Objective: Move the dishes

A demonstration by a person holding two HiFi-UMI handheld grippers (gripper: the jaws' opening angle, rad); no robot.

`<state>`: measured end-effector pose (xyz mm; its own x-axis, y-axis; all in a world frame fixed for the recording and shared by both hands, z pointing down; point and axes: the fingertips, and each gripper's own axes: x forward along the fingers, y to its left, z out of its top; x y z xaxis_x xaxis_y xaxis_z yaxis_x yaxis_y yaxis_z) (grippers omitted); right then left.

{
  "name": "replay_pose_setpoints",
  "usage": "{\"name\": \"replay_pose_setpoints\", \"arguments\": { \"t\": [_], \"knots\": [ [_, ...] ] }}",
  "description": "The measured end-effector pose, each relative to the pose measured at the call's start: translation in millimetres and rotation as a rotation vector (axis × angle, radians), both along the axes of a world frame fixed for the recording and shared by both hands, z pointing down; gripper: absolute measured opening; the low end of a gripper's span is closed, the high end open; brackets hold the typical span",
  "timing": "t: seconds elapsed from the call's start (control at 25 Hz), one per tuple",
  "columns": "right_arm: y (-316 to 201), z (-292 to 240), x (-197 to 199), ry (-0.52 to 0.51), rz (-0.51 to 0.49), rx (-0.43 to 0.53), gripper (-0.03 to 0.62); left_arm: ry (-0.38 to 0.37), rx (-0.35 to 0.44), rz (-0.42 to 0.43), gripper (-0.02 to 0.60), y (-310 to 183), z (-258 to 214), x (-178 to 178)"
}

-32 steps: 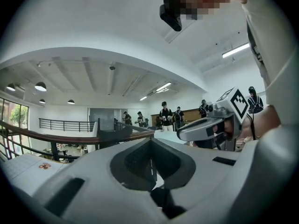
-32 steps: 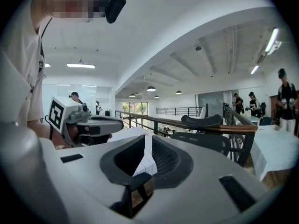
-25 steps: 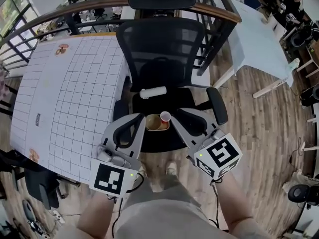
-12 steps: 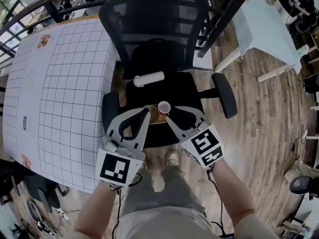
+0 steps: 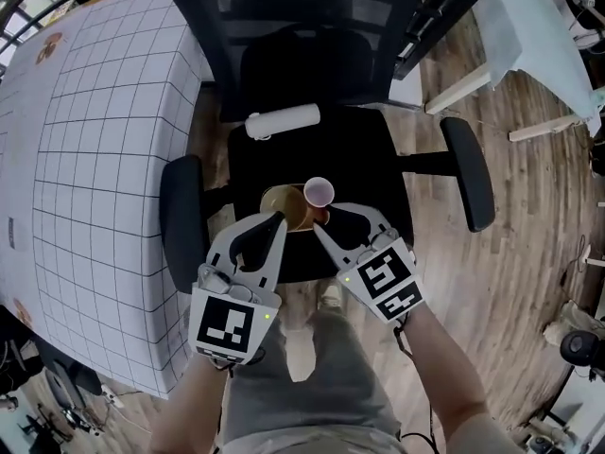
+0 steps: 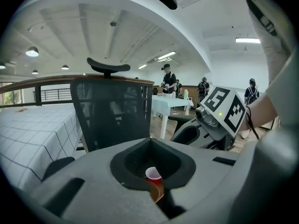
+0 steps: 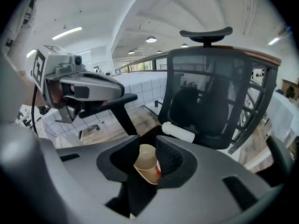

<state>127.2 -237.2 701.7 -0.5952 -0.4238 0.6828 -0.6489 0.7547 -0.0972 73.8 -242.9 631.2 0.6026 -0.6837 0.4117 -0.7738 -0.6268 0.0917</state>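
1. A tan bowl (image 5: 280, 202) with a red cup (image 5: 319, 192) at its right edge sits on the seat of a black office chair (image 5: 373, 164). A white cylinder (image 5: 284, 121) lies behind them, near the backrest.
2. Left gripper (image 5: 279, 219): the jaws are drawn almost together, pinching the bowl's near-left rim.
3. Right gripper (image 5: 319, 226): the jaws are a little wider, and the bowl's near-right rim and a sliver of cup fill the gap. It appears gripped.
4. Progress: early. Both dishes seem to rest on the seat, not yet lifted. Carrying and setting down remain, probably onto the grid-clothed table (image 5: 95, 149) at the left.
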Motion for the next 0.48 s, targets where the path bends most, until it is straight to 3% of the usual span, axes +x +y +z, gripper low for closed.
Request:
{"name": "replay_pose_setpoints", "arguments": {
  "t": [0.48],
  "knots": [
    [-12.3,141.9,15.5,0.131,-0.073,-0.073,0.104,-0.025,-0.089,0.074,0.014,-3.4,118.5,32.2]
  ]
}}
